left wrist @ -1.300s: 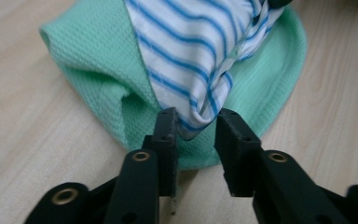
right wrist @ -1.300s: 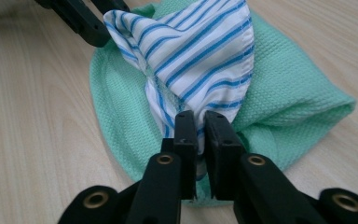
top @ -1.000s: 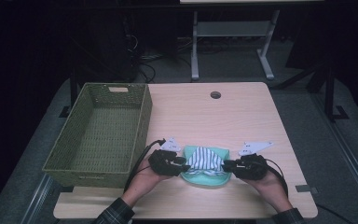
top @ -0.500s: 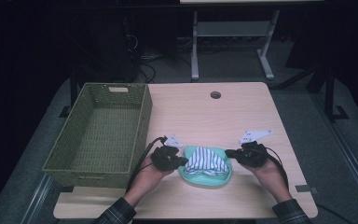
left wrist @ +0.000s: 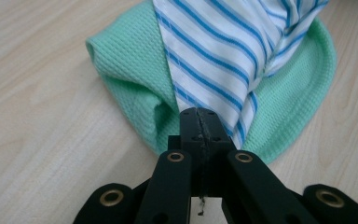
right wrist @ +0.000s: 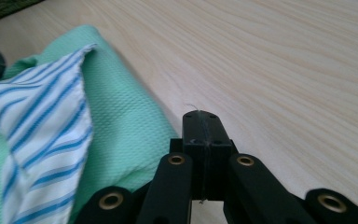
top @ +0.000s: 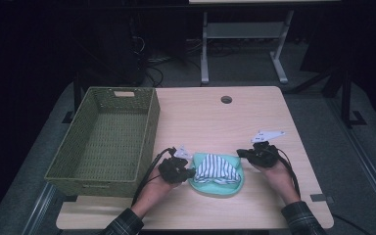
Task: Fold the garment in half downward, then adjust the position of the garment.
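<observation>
High view, table: a light wooden table (top: 210, 122) with a round hole near its far edge.
High view, basket: an olive woven basket (top: 103, 139) stands on the left part of the table, open side up.
High view, cloths: a mint green cloth (top: 215, 183) lies near the near edge, right of the basket, with a blue-striped white cloth (top: 216, 169) bunched on top of it.
High view, left gripper: the left gripper (top: 188, 172) touches the left edge of the cloths, held by a hand coming from the near side.
High view, right gripper: the right gripper (top: 242, 153) sits just beside the right edge of the green cloth; touching or apart, cannot tell.
Left gripper view, jaws: pressed together, their tip at the seam where striped cloth (left wrist: 223, 56) meets green cloth (left wrist: 130, 60); whether fabric is pinched between them cannot be told.
Right gripper view, jaws: pressed together with nothing between them, over bare wood (right wrist: 284, 70).
Right gripper view, cloths: green cloth (right wrist: 121, 126) just left of the jaws, striped cloth (right wrist: 42, 121) farther left.
</observation>
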`<move>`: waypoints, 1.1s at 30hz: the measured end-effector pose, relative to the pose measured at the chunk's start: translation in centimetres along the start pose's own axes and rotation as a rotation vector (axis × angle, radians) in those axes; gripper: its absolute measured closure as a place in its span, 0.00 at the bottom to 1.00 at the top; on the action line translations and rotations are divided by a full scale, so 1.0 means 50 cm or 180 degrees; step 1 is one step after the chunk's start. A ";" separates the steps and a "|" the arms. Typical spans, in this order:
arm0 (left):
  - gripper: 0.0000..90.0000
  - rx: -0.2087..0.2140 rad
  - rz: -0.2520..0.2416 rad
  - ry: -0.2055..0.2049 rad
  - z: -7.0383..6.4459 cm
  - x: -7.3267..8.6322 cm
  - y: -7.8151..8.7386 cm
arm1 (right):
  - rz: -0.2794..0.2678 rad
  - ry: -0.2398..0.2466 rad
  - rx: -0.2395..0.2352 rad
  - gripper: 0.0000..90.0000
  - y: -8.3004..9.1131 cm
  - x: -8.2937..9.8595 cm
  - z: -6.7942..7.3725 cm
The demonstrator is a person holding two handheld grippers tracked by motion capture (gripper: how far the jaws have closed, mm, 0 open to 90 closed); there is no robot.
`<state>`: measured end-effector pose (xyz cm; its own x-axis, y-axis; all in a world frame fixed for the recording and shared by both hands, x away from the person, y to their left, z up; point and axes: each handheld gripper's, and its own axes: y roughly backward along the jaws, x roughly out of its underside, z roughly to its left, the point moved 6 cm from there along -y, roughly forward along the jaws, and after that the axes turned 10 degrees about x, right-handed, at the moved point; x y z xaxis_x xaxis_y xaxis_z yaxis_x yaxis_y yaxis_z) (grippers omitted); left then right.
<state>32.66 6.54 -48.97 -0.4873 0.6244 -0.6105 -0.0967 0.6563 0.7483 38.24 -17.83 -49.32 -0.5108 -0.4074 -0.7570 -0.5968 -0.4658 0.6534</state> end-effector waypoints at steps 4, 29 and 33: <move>0.99 0.0004 0.0041 -0.0009 0.000 0.009 -0.003 | 0.0034 -0.0016 0.0032 1.00 -0.017 0.006 -0.008; 0.99 -0.0119 0.0064 0.0075 0.042 -0.003 -0.026 | 0.0224 0.0117 -0.0187 1.00 -0.015 0.026 0.018; 0.99 -0.0148 0.0067 0.0083 0.051 -0.010 -0.030 | 0.0246 0.0143 -0.0232 1.00 -0.005 0.031 0.026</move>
<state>35.30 6.31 -50.47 -0.5120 0.6263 -0.5879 -0.1261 0.6222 0.7726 36.79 -17.32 -50.69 -0.5244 -0.4783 -0.7044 -0.5092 -0.4869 0.7097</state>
